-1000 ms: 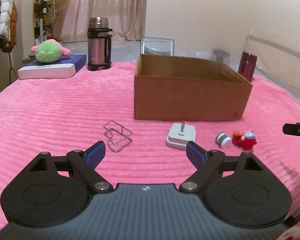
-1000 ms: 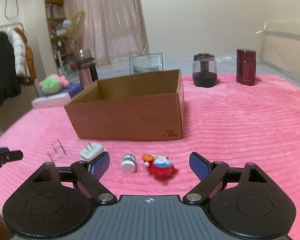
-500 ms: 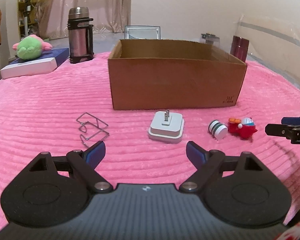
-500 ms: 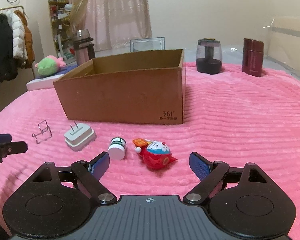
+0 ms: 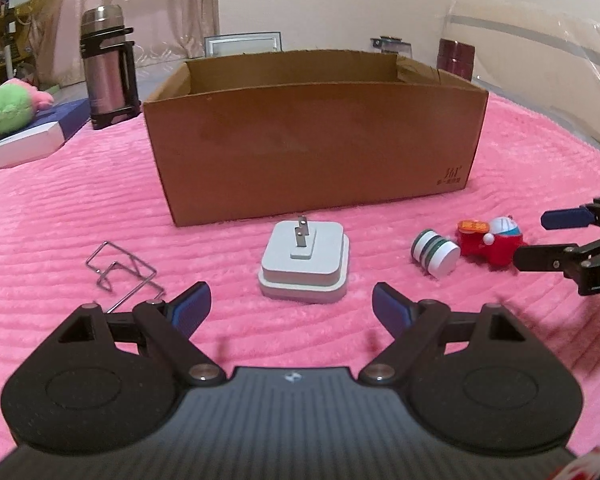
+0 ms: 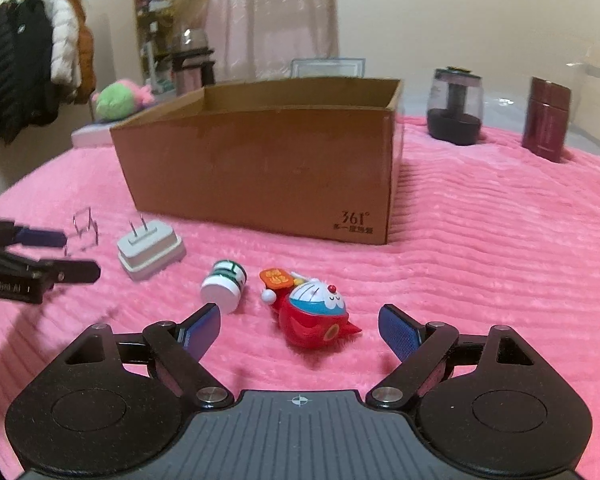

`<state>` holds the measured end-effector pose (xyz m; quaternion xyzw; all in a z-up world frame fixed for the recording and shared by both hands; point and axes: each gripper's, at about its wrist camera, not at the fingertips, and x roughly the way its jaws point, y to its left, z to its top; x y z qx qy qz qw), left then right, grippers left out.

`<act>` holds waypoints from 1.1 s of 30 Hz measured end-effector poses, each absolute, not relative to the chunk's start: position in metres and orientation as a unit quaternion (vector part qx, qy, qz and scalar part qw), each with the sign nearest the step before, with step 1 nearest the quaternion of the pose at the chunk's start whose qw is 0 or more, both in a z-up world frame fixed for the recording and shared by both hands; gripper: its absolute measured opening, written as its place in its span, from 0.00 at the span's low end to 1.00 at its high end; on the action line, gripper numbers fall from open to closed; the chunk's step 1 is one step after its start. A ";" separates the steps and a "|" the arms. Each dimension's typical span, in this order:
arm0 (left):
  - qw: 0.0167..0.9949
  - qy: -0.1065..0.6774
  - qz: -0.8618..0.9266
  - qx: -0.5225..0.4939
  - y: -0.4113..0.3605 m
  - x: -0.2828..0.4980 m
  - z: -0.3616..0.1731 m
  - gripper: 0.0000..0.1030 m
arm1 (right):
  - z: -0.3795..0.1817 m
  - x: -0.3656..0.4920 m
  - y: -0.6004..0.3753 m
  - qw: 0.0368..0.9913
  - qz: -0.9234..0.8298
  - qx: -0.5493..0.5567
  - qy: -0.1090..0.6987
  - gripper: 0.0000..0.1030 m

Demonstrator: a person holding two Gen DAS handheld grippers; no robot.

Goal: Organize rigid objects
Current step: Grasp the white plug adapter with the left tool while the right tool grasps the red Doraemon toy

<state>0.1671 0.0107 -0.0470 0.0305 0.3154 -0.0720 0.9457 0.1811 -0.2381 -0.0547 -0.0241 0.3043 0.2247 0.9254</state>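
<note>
We see the white square plug adapter (image 5: 303, 266) lying prongs-up on the pink ribbed blanket (image 5: 100, 208), just in front of the open brown cardboard box (image 5: 312, 136). Our left hand-held gripper (image 5: 291, 307) hovers just short of it, jaws spread wide and empty. Our right hand-held gripper (image 6: 299, 327), equally wide and empty, frames the red cartoon-cat toy (image 6: 314, 310), beside the small white-and-green cylinder (image 6: 223, 287)

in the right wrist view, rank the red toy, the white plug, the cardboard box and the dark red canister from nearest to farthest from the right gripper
1. Red toy, just ahead, between the jaws.
2. White plug, ahead left.
3. Cardboard box, behind both.
4. Dark red canister, far right.

Measured from the right gripper.
</note>
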 end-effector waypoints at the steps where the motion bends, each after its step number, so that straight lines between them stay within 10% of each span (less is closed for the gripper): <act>1: 0.946 0.315 -0.074 0.035 0.010 0.170 -0.049 0.82 | -0.057 0.184 -0.238 0.923 0.231 -0.030 0.305 0.81; 33: 0.936 0.323 -0.108 0.089 -0.008 0.218 -0.072 0.81 | -0.077 0.217 -0.234 0.897 0.304 -0.098 0.306 0.42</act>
